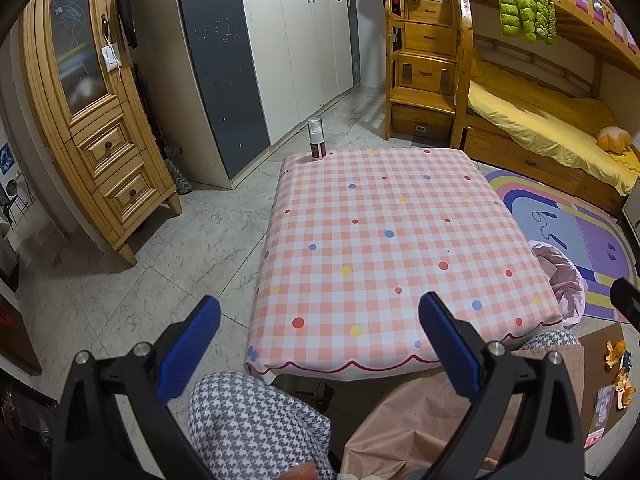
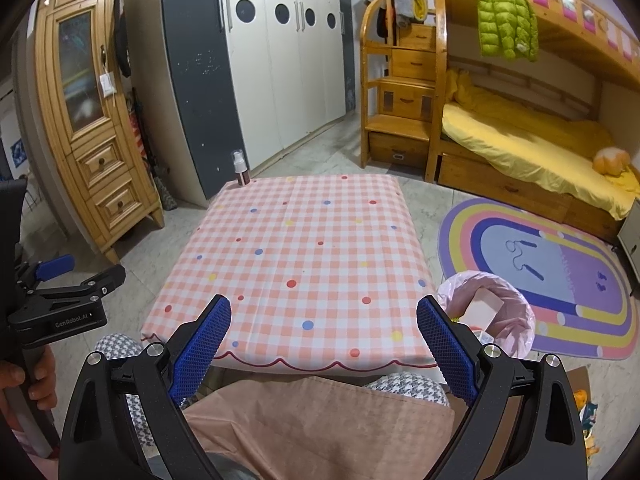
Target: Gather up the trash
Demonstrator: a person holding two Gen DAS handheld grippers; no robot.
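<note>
A low table with a pink checked cloth (image 1: 400, 240) (image 2: 304, 256) stands in front of me. A small pump bottle (image 1: 316, 138) (image 2: 241, 169) stands upright on its far left corner. A bin lined with a pink bag (image 2: 508, 312) (image 1: 568, 284) sits on the floor at the table's right side, with paper scraps inside. Orange peel and wrappers (image 1: 618, 376) (image 2: 584, 408) lie on cardboard on the floor at the right. My left gripper (image 1: 320, 328) is open and empty, above the near left edge. My right gripper (image 2: 324, 328) is open and empty, above the near edge.
A wooden cabinet (image 1: 92, 120) and a wardrobe (image 1: 280, 48) stand at the left and back. A bunk bed with yellow bedding (image 2: 532, 148) and a rainbow rug (image 2: 560, 272) are at the right. My knees and a pink apron (image 2: 320, 420) are below the grippers.
</note>
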